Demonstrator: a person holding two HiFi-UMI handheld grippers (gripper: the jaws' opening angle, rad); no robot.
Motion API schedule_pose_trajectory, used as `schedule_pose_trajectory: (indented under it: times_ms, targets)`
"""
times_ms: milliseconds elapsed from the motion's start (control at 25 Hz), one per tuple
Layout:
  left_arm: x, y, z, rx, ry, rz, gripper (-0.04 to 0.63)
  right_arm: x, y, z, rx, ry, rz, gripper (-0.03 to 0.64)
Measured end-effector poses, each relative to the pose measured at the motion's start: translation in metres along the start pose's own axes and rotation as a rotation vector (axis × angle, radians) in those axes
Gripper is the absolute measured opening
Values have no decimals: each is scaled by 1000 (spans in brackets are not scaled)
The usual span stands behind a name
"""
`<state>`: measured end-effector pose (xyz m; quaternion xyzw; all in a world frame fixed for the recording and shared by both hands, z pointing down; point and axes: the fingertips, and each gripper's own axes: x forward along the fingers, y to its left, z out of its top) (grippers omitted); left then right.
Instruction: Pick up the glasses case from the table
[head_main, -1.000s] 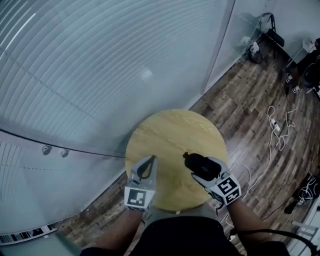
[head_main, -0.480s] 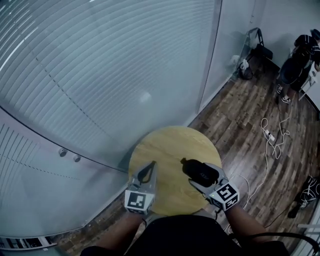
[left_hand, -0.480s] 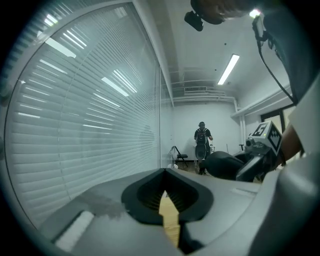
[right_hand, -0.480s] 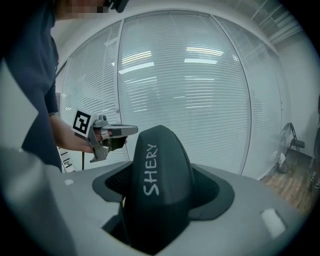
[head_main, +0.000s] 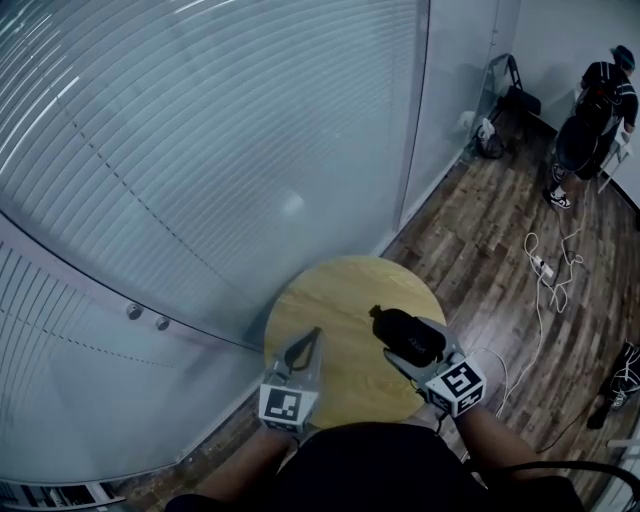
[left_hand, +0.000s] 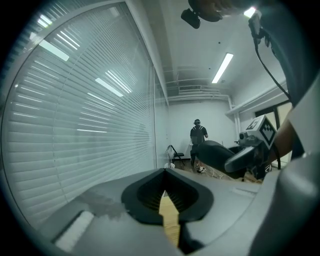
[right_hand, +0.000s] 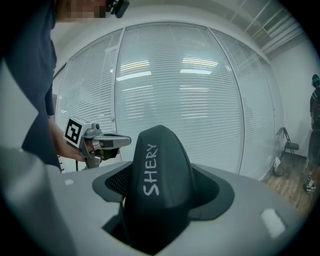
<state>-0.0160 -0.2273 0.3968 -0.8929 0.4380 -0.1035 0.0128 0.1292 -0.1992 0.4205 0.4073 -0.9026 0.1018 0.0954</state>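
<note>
A black glasses case (head_main: 407, 335) with white lettering is held above the round wooden table (head_main: 330, 300), and my right gripper (head_main: 400, 345) is shut on it. In the right gripper view the glasses case (right_hand: 159, 190) stands up between the jaws and fills the middle. My left gripper (head_main: 305, 345) hovers over the table's left part, jaws closed together with nothing between them. The left gripper (left_hand: 165, 197) shows only a thin slit with table wood behind it. The glasses case (left_hand: 217, 154) also appears at the right of that view.
A curved glass wall with blinds (head_main: 200, 150) runs behind and left of the table. Wood floor (head_main: 480, 230) lies to the right, with white cables (head_main: 545, 270) on it. A person (head_main: 590, 120) stands far off at the top right, near a folding chair (head_main: 515, 95).
The head view has pulled back, so the table looks smaller and lower. Both grippers keep their places over it, the right still holding the case clear of the tabletop.
</note>
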Motion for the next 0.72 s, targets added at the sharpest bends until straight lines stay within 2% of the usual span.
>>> schedule_pose_trajectory:
  times_ms: [120, 200, 320, 440, 720]
  targets:
    - [1, 2, 7, -34, -19, 15, 3, 2, 0, -2, -5, 7, 8, 357]
    - [3, 4, 8, 10, -16, 7, 4, 5, -1, -2, -6, 8, 11, 356]
    - [4, 6, 11, 8, -24, 3, 3, 9, -1, -2, -7, 12, 8, 357]
    - [4, 10, 14, 42, -23, -6, 3, 12, 2, 1, 1, 11, 16, 356]
    - [6, -3, 18, 38, -14, -12, 5, 1, 0, 8, 7, 3, 24, 356]
